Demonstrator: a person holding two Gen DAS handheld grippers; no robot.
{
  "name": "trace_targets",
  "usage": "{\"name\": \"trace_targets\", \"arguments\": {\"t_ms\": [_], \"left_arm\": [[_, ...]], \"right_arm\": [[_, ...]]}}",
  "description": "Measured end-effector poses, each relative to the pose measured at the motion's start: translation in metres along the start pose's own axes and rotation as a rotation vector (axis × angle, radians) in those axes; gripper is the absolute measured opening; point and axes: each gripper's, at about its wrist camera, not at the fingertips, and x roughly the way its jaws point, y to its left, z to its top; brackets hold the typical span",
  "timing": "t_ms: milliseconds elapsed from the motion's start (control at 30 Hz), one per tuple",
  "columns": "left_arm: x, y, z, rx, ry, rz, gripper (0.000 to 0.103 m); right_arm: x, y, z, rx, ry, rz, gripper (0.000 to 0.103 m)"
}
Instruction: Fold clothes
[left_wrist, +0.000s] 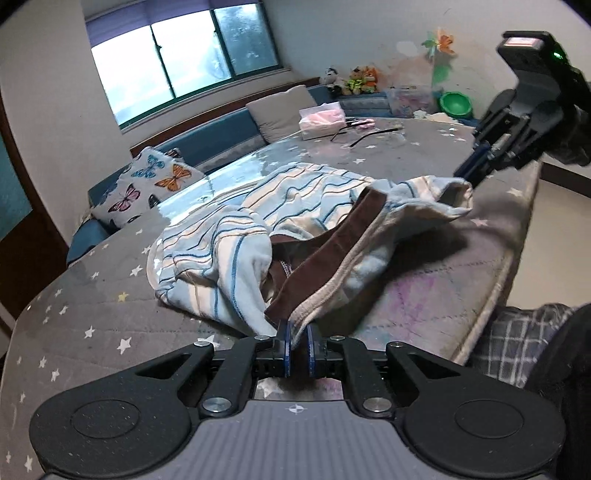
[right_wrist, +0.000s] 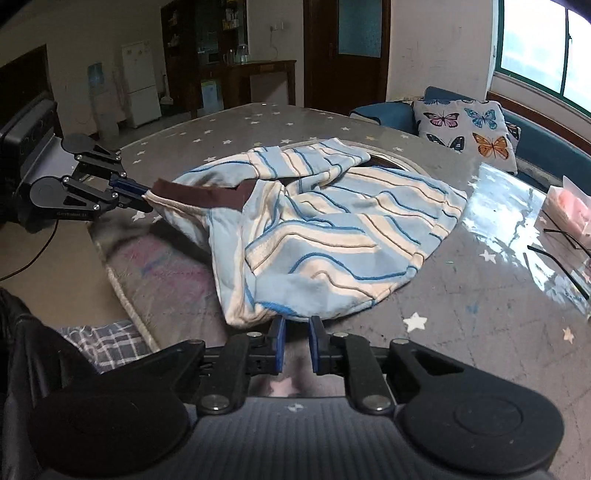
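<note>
Jaws of both grippers pinch the striped garment: left gripper on its brown waistband, right gripper on the pale blue hem. Garment lies crumpled on star-patterned counter, stretched between them.

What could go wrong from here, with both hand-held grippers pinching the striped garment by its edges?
1. The left hand-held gripper grips only the tip of the brown waistband, so the striped garment may slip free if pulled taut.
2. The garment is bunched and twisted between the left and the right hand-held gripper; folding now would likely trap wrinkles.
3. Dragging it across the table could snag the black wire hanger lying nearby.
</note>
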Motion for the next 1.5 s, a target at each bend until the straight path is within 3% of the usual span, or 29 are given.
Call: {"name": "trace_targets", "arguments": {"t_ms": [133,200,300,367,467,667,833,1033,1167,1200,1300,1500], "left_arm": [[-0.015,0.011,0.002,-0.018,-0.037,-0.008,0.017],[-0.02,0.017,0.007,-0.025,-0.056,0.024,0.032],[-0.017,0.028,0.016,-0.076,-0.074,0.07,0.033],[-0.008,0.036,0.024,-0.127,-0.071,0.101,0.035],[0.008,0.044,0.034,-0.187,-0.051,0.133,0.038],[0.043,0.056,0.054,-0.261,-0.022,0.138,0.045],[0.078,0.058,0.077,-0.282,-0.003,0.122,0.047],[0.114,0.054,0.089,-0.286,0.055,0.144,0.051],[0.135,0.059,0.087,-0.314,0.114,0.167,0.048],[0.138,0.061,0.086,-0.322,0.12,0.166,0.033],[0.137,0.066,0.082,-0.341,0.122,0.167,0.015],[0.107,0.081,0.075,-0.379,0.055,0.213,0.01]], "right_arm": [[-0.012,-0.011,0.013,0.034,-0.051,-0.041,0.018],[-0.012,-0.012,0.024,0.064,-0.096,-0.057,0.019],[0.003,-0.005,0.036,0.053,-0.125,-0.05,0.02],[0.021,0.004,0.042,0.04,-0.118,-0.021,0.021],[0.048,0.021,0.043,-0.005,-0.078,0.019,0.032],[0.078,0.043,0.028,-0.049,0.007,0.057,0.033],[0.074,0.043,0.021,-0.025,0.01,0.066,0.035],[0.056,0.031,0.023,0.033,-0.05,0.001,0.039],[0.056,0.026,0.022,0.056,-0.058,-0.049,0.041],[0.057,0.025,0.022,0.061,-0.06,-0.053,0.042],[0.058,0.027,0.022,0.06,-0.067,-0.073,0.042],[0.058,0.032,0.023,0.031,-0.076,-0.124,0.046]]}}
